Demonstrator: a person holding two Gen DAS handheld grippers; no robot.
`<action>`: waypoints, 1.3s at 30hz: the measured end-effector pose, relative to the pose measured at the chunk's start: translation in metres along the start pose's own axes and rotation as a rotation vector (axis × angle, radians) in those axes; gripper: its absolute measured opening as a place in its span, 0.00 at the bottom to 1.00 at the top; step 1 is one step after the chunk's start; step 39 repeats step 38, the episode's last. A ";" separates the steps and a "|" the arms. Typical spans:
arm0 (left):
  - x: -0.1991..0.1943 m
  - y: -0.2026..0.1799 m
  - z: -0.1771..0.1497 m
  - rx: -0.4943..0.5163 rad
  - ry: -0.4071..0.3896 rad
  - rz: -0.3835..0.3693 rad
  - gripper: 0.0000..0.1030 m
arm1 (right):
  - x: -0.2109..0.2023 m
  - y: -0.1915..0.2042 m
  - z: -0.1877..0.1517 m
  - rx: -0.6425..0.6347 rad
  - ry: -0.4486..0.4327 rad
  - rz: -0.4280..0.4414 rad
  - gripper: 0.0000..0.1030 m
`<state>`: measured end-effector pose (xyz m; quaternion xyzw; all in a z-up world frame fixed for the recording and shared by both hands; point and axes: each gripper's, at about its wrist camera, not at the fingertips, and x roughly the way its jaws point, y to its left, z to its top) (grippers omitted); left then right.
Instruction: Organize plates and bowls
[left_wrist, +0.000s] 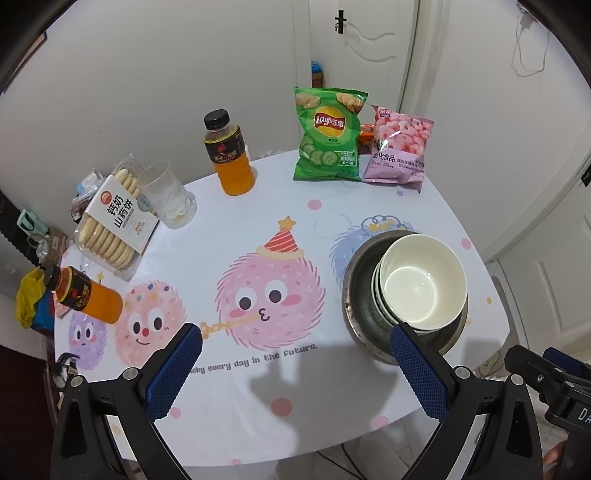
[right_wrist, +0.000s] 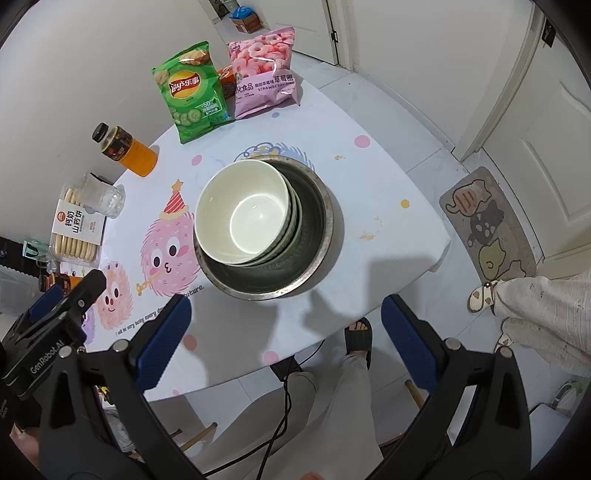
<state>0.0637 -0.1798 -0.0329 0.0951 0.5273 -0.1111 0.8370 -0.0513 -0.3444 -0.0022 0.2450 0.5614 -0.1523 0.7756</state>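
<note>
A stack of white bowls (left_wrist: 424, 284) (right_wrist: 245, 218) sits nested inside a larger metal bowl (left_wrist: 360, 295) (right_wrist: 314, 229) on the cartoon-printed table (left_wrist: 258, 387) (right_wrist: 388, 240). The stack leans toward one side of the metal bowl. My left gripper (left_wrist: 295, 339) hangs open above the table's near edge, its right fingertip just in front of the metal bowl. My right gripper (right_wrist: 286, 314) is open too, held above the table edge a short way in front of the metal bowl. Neither gripper holds anything.
At the back stand a green chip bag (left_wrist: 327, 136) (right_wrist: 192, 92), a pink snack bag (left_wrist: 397, 147) (right_wrist: 264, 74) and an upright orange drink bottle (left_wrist: 229, 155). A biscuit pack (left_wrist: 114, 221), a glass (left_wrist: 166, 195) and a lying bottle (left_wrist: 85, 295) crowd the left. A person's legs (right_wrist: 347, 369) are below the table.
</note>
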 end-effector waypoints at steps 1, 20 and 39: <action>0.000 0.000 0.000 0.004 0.001 0.000 1.00 | 0.000 0.000 0.000 0.000 0.000 0.001 0.99; 0.002 0.000 -0.003 0.014 0.015 0.013 1.00 | 0.000 -0.003 0.000 0.004 0.004 0.015 0.99; -0.004 -0.005 0.001 0.040 -0.056 -0.058 1.00 | 0.003 -0.002 0.005 0.002 0.014 0.013 0.99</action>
